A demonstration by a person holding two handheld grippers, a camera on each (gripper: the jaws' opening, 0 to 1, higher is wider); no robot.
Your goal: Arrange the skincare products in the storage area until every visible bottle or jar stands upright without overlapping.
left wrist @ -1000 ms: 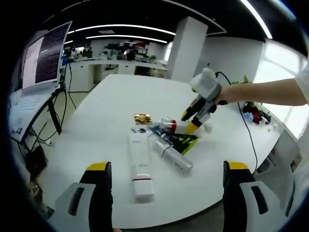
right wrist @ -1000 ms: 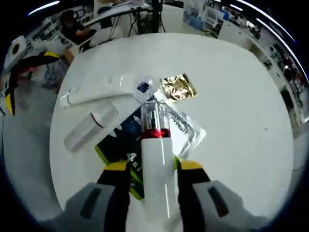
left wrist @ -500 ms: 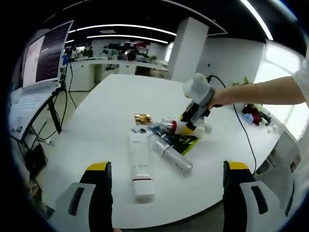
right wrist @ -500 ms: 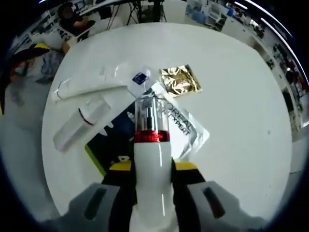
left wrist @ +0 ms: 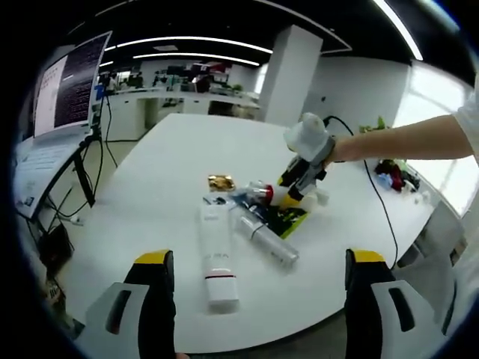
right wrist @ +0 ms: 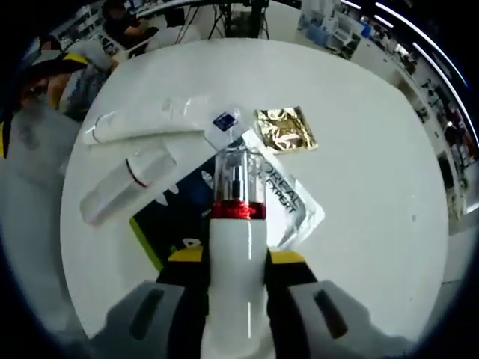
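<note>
Lifted the white bottle (right wrist: 238, 247) off the dark packet (right wrist: 183, 217) with right gripper (right wrist: 236, 262) clamped on it, tube (right wrist: 142, 127) at ten o'clock, left gripper (left wrist: 254, 262) spread wide, standing bottle up probably next.

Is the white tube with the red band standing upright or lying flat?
Lying flat: the white tube rests lengthwise on the white table, cap end toward the left gripper.

You are working at a round white table (left wrist: 172, 149) in an open office; ceiling light strips (left wrist: 187, 41) are glowing, a monitor (left wrist: 71, 82) is standing left, windows (left wrist: 438, 120) are brightening the right.
</note>
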